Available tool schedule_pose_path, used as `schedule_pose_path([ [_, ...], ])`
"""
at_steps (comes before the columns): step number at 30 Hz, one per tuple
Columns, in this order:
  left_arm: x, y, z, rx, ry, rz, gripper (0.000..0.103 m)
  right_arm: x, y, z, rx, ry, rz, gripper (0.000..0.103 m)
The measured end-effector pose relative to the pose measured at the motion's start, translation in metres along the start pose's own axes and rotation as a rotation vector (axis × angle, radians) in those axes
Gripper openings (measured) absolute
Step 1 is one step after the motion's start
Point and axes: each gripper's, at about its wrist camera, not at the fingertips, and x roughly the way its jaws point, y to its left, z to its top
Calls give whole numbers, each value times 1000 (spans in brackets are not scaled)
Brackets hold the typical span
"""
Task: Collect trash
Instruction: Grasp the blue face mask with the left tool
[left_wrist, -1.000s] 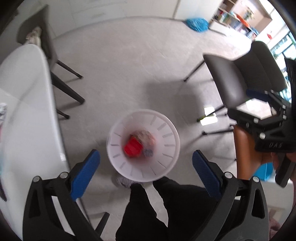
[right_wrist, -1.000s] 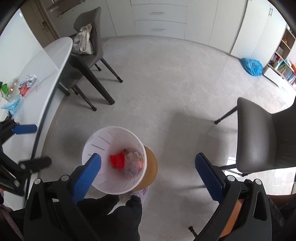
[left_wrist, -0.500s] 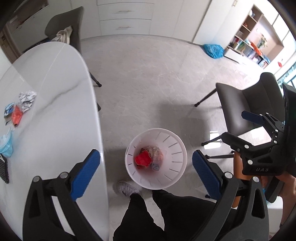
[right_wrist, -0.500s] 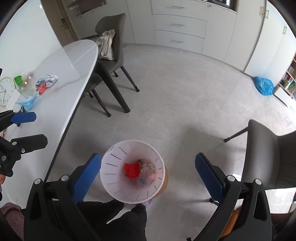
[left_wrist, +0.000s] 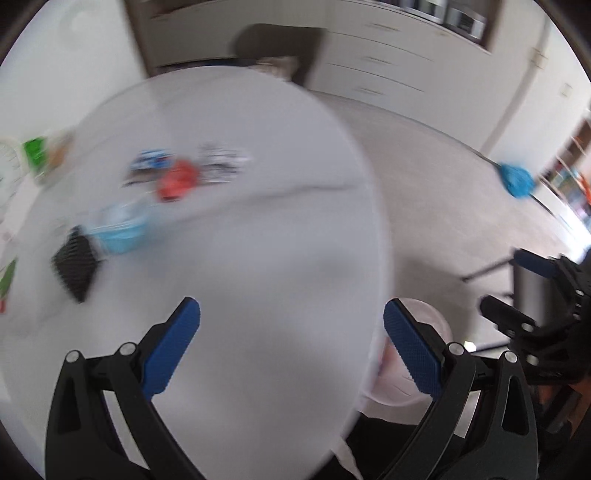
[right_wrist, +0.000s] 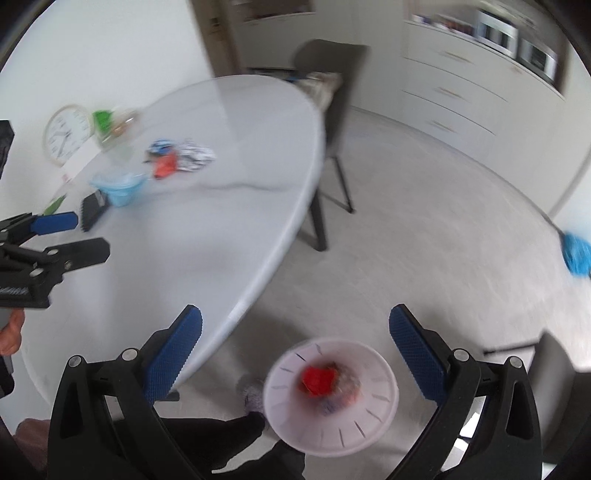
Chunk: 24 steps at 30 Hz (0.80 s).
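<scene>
My left gripper (left_wrist: 291, 332) hangs wide apart and empty over the white table (left_wrist: 258, 258). Ahead of it and to the left lies the trash, blurred: a black comb-like piece (left_wrist: 75, 271) nearest, a light blue cup (left_wrist: 120, 229) just beyond it, then a red scrap (left_wrist: 177, 182) between a blue-and-white wrapper (left_wrist: 149, 166) and a crumpled silver wrapper (left_wrist: 221, 162). Further left, at the table's far side, stand a green-topped container (right_wrist: 105, 120) and a round clock (right_wrist: 68, 133). A grey chair (right_wrist: 332, 85) stands past the far end of the table.

My right gripper (right_wrist: 295, 336) is also wide apart and holds nothing, hovering beyond the table edge over the floor. Just below it, between its blue pads (right_wrist: 415, 358), sits the white bin (right_wrist: 332, 428) on the floor, with a red piece (right_wrist: 317, 380) and other scraps inside. Far to the right on the floor lies a blue bag (right_wrist: 578, 254).
</scene>
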Motion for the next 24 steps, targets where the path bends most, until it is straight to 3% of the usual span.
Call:
schedule_pose_path([
  [8,42,105,15,-227,19,219,95,37,74,53,-120,12,77,101],
  [14,103,144,39,-305,39,360,95,66,104,81,-148,44,101,101],
  [20,158,175,57,-422,112,405,95,96,109,104,-166,93,98,101],
  [24,174,192,64,-484,125,405,93,116,109,121,-174,108,99,101],
])
